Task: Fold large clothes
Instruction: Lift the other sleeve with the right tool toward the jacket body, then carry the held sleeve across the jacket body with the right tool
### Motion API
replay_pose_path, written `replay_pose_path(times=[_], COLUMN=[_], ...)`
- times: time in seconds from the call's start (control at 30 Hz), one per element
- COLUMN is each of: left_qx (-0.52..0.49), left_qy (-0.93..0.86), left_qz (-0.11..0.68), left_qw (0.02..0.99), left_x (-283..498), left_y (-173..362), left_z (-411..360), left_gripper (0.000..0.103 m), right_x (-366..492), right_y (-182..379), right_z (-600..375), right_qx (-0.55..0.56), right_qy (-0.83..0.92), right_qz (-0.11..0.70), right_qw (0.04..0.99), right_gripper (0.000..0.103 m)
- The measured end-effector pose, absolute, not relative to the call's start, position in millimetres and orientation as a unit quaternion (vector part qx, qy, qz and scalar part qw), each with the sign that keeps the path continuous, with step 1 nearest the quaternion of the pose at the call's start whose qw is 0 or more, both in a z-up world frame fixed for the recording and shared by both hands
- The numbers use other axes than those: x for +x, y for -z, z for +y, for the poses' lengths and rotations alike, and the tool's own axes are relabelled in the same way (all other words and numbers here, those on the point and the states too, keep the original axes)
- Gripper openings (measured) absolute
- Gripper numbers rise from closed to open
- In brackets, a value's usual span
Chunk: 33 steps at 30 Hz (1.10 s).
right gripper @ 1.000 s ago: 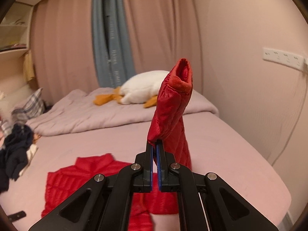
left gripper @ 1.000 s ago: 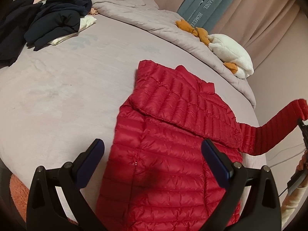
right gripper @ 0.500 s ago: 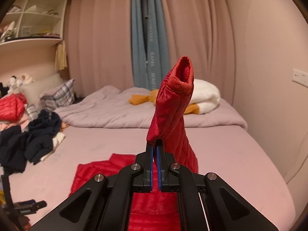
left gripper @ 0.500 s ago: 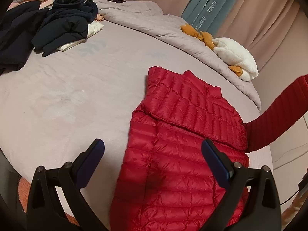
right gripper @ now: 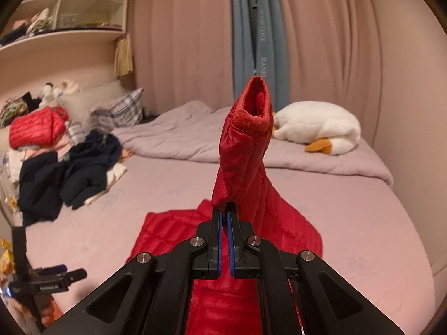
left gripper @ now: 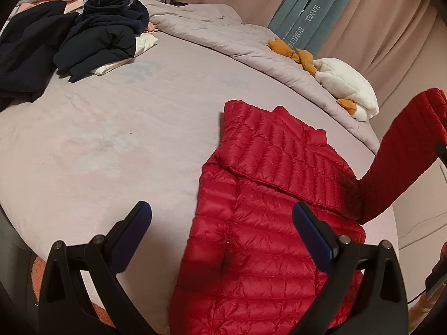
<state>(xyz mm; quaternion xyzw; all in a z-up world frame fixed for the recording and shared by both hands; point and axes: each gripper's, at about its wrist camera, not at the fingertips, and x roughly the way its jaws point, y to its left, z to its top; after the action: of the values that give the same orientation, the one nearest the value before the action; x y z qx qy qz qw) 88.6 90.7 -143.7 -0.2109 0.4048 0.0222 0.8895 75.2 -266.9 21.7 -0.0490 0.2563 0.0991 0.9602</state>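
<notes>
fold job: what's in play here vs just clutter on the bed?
In play:
- red down jacket
- its sleeve, clamped in the right gripper
- left gripper, jaws open, empty

Clutter:
- dark clothes pile
- goose plush
- plaid pillow
- grey duvet

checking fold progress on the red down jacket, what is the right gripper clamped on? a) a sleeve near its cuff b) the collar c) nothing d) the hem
a: the right gripper is shut on a sleeve of the red down jacket, the open cuff standing up above its closed jaws, while the left gripper hangs open over the jacket body.
</notes>
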Motion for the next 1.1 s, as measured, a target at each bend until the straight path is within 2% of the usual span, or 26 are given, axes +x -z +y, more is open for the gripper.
replay_pose_path(times=[1.1], left_qx=[-0.194], left_qy=[-0.037], left_qz=[0.408], left_qw=[0.891], left_x=[84], left_y=[147], left_z=[91], left_gripper=[0.101], right_x=[72], right_y=[21], right_z=[-231], right_qx=[-0.061], right_qy=[-0.176], right_qz=[0.337], right_qw=[0.923], right_gripper=[0.005])
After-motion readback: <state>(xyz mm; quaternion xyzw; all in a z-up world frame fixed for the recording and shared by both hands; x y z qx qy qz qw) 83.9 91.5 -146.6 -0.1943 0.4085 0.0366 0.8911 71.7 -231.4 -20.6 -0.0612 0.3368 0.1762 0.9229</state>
